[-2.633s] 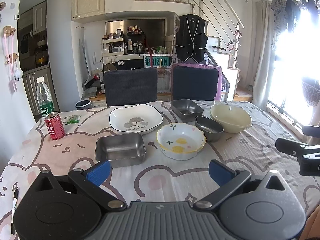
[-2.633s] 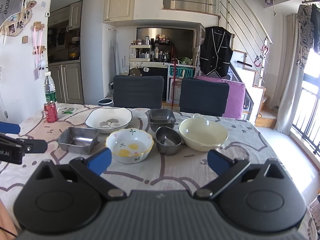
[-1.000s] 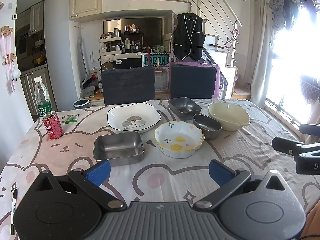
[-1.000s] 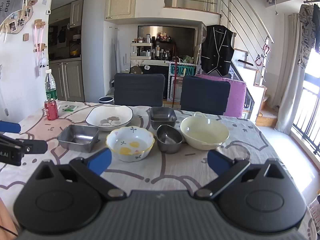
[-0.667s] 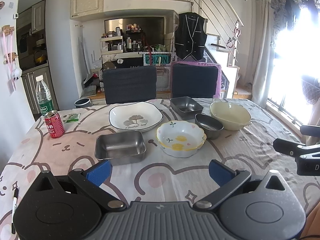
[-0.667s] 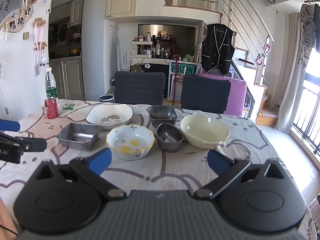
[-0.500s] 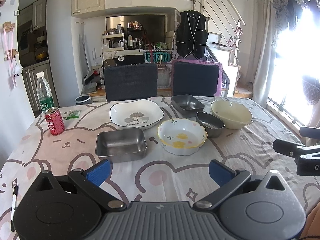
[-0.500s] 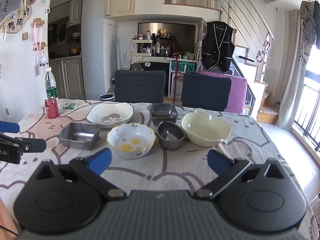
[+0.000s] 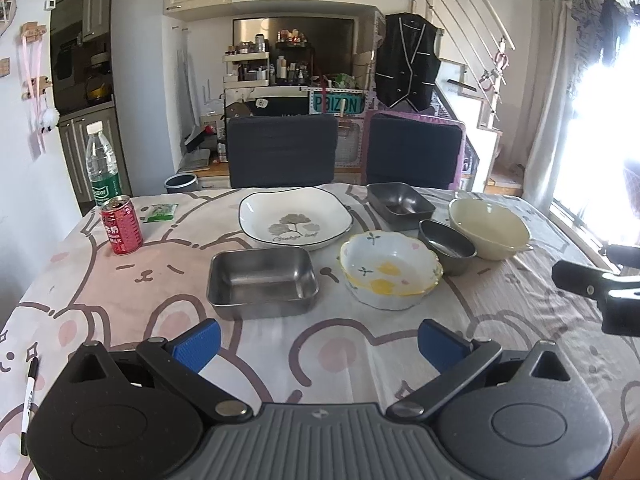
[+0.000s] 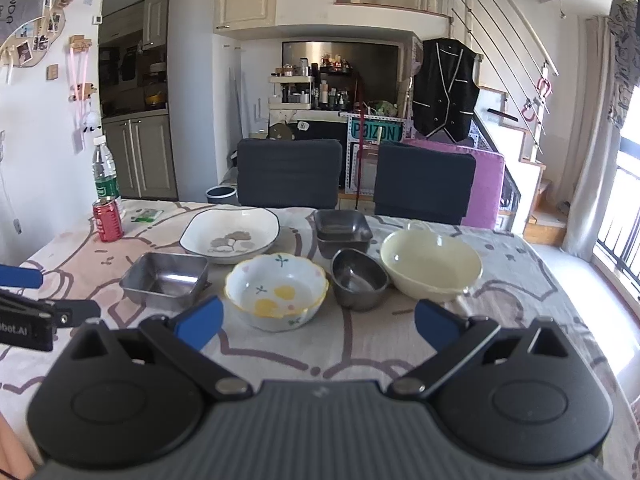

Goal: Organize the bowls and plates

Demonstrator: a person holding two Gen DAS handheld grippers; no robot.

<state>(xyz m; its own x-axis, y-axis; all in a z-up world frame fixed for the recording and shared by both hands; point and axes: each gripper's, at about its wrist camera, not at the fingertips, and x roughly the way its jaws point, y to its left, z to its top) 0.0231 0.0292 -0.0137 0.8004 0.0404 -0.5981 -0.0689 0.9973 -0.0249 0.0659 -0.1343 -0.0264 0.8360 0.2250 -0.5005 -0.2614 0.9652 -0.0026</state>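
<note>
Both wide apart and empty: left gripper [image 9: 318,344], right gripper [image 10: 318,320]. At frame centre, flowered ceramic bowl [image 9: 391,269] beside rectangular steel tray [image 9: 262,281], gingko plate [image 9: 295,217] behind. Probably rigid, glazed-slick, chippable; best pinched across the scalloped rim.

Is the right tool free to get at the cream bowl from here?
Probably yes. The right tool is open and holds nothing, and bare tablecloth lies between it and the cream bowl; the small metal bowl sits just beside it.

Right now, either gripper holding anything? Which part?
Nothing held. Left gripper and right gripper both have jaws wide open over the tablecloth, short of the dishes.
</note>
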